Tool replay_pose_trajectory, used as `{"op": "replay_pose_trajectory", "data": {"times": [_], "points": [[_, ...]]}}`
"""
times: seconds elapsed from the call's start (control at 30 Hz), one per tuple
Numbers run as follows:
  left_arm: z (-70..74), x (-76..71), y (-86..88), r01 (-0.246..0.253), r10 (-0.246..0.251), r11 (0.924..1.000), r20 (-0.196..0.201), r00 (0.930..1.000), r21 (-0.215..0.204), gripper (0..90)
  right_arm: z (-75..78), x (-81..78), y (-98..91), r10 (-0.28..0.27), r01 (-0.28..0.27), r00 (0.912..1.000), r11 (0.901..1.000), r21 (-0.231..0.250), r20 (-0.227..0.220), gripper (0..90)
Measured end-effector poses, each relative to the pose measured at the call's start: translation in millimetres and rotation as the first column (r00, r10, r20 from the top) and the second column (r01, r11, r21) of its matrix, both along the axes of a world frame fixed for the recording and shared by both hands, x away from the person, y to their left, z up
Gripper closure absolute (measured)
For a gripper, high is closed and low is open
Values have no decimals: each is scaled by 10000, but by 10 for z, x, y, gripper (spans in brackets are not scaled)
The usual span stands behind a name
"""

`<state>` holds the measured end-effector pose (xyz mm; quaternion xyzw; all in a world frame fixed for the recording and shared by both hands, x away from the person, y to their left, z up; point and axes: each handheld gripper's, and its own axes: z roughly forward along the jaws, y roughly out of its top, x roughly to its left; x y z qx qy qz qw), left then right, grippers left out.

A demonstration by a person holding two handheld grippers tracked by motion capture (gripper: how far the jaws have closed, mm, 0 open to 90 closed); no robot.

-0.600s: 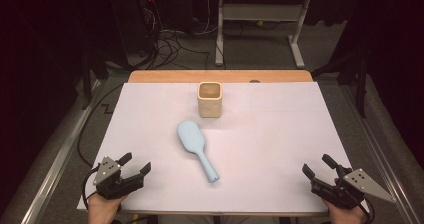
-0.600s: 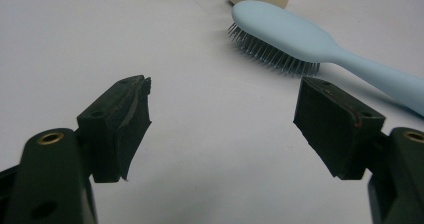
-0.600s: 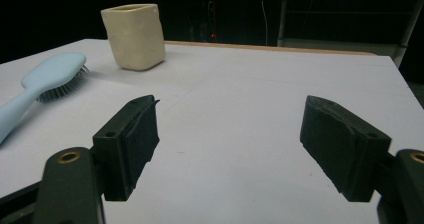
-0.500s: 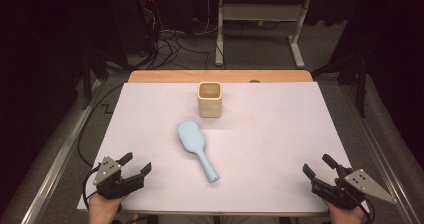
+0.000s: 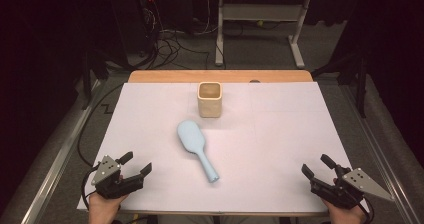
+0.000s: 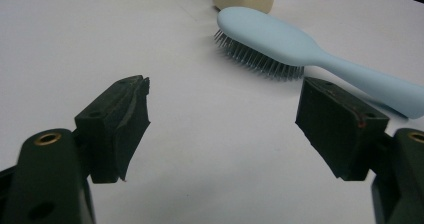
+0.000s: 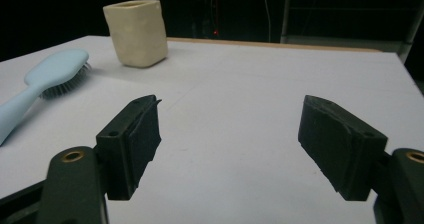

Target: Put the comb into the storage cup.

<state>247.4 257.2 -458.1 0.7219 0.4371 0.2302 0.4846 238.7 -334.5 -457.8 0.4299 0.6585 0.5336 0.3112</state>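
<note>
- Nothing has moved since the earlier frames: both grippers and the two things on the counter (image 5: 150,109) lie as they did.
- One light blue hairbrush (image 5: 196,148) lies bristles down at the middle of the white counter, its handle pointing toward the person's edge.
- One cream cup (image 5: 209,98) stands upright just beyond the hairbrush head, apart from it.
- Two grippers: the left gripper (image 5: 136,163) sits well to the left of the hairbrush, near the front corner, jaws apart with nothing between them.
- The right gripper (image 5: 316,166) sits well to the right of the hairbrush, jaws likewise apart and empty.
- In the left gripper view the cup is cut off at the top edge; in the right gripper view the hairbrush handle runs off the left edge.
</note>
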Motion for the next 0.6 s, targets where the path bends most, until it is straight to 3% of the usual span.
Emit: {"op": "replay_pose_trajectory", "data": {"times": [0.1,0.23,0.4,0.6], "points": [[25,-6,-11,-18,19,9998,55,10000,-221,237,-4,3,17,136,-136,9999,9999,-91,-17,256],[39,-17,-22,-28,31,9998,144,9999,-187,240,1,-5,12,80,-79,10000,10000,-30,43,261],[55,-4,-38,26,-30,9988,-82,10000,-497,258,0,-2,15,82,-82,10000,9999,-67,20,262],[71,6,-99,149,-152,9984,-59,9999,-542,259,-1,0,14,79,-79,10000,10000,-55,-29,262]]}}
